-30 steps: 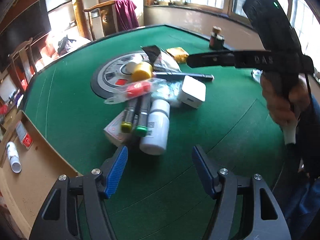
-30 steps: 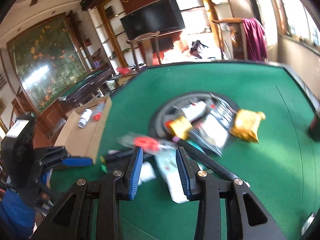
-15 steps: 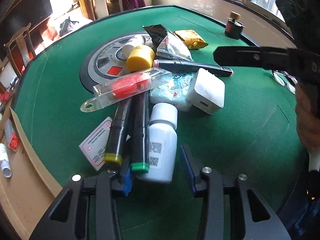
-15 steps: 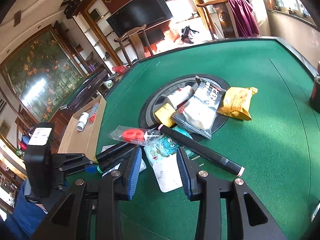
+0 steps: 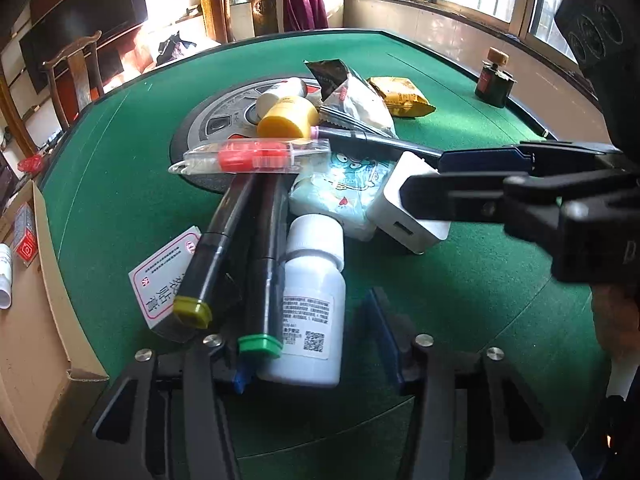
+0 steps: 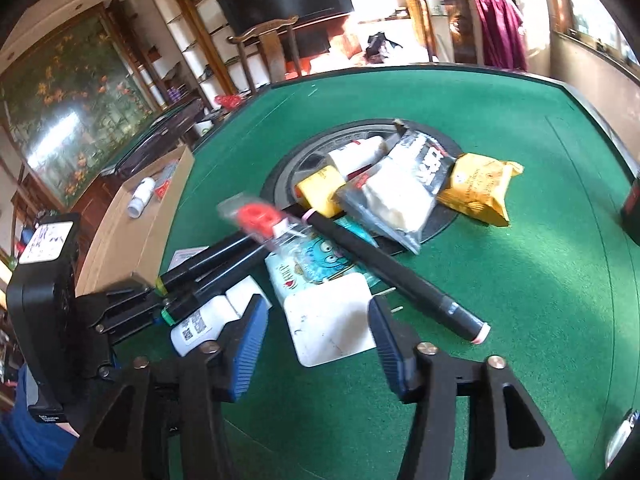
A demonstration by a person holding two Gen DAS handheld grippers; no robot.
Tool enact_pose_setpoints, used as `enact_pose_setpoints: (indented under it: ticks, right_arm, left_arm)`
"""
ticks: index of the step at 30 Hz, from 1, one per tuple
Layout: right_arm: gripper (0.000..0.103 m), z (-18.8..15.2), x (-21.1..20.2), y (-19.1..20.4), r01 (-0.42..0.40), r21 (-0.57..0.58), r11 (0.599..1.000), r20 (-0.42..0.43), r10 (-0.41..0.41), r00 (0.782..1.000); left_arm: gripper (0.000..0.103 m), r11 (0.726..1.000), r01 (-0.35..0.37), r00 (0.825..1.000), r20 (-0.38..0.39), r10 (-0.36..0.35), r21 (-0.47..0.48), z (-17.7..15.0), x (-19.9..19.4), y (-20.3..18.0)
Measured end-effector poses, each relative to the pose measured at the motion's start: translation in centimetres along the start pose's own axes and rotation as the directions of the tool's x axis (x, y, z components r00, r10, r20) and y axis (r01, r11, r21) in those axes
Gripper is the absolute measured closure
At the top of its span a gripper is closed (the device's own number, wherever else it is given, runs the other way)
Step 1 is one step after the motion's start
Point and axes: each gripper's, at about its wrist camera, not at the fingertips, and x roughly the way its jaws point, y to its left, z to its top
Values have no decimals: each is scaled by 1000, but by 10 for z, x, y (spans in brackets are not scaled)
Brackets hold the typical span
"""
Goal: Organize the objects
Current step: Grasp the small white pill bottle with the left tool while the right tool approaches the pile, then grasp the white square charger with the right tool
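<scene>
A pile of small objects lies on the green felt table (image 5: 460,300). My left gripper (image 5: 312,354) is open, its fingers either side of the base of a white pill bottle (image 5: 310,304), with a green-capped marker (image 5: 266,264) and a yellow-capped marker (image 5: 216,256) alongside. My right gripper (image 6: 316,340) is open around a white charger block (image 6: 332,324); in the left wrist view it (image 5: 460,174) reaches over that block (image 5: 412,216). A clear packet with a red item (image 5: 256,156), a tissue pack (image 5: 340,188) and a long black marker (image 6: 392,272) lie in the pile.
A cardboard box (image 5: 36,320) holding a white tube stands off the table's left edge. A yellow cap (image 5: 288,118), a snack bag (image 5: 356,100), a yellow packet (image 5: 400,96) and a small dark bottle (image 5: 494,80) lie farther back. A medicine box (image 5: 160,280) lies under the markers.
My left gripper has moved forward and narrowed until its fingers flank the white bottle. My right gripper has come down and forward and opened around the charger block.
</scene>
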Motion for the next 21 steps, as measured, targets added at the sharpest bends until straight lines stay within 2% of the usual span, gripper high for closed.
enact_pose_setpoints:
  ticks: [4, 7, 9, 12, 14, 15, 16, 21]
  right_arm:
    - [38, -3, 7, 15, 75, -107, 991, 2, -75, 997]
    - [38, -5, 10, 17, 111, -155, 982, 13, -111, 994]
    - [38, -6, 15, 15, 161, -177, 971, 6, -162, 987]
    - [44, -7, 22, 10, 168, -184, 968, -8, -172, 985]
    - [46, -8, 20, 12, 173, -199, 965, -5, -178, 984]
    - [47, -9, 20, 14, 174, -200, 964, -4, -178, 984]
    - [48, -9, 19, 13, 172, -191, 966, -7, -177, 984]
    - [48, -2, 7, 3, 165, -126, 978, 11, -165, 986]
  left_arm:
    - [47, 1000, 7, 1000, 19, -7, -5, 0, 1, -1]
    - [45, 1000, 7, 999, 41, -7, -5, -1, 2, -1]
    - [42, 1000, 5, 999, 43, -5, -4, 0, 2, -2]
    - [35, 1000, -3, 999, 44, 3, -13, 1, 5, -1]
    - [34, 1000, -4, 999, 49, 5, -14, 1, 5, 0]
    - [43, 1000, -2, 998, 56, 3, -10, 0, 4, -1]
    - [69, 1000, -6, 998, 66, 6, -10, 1, 2, -1]
    - [70, 999, 20, 996, 86, -16, -40, 1, -1, 5]
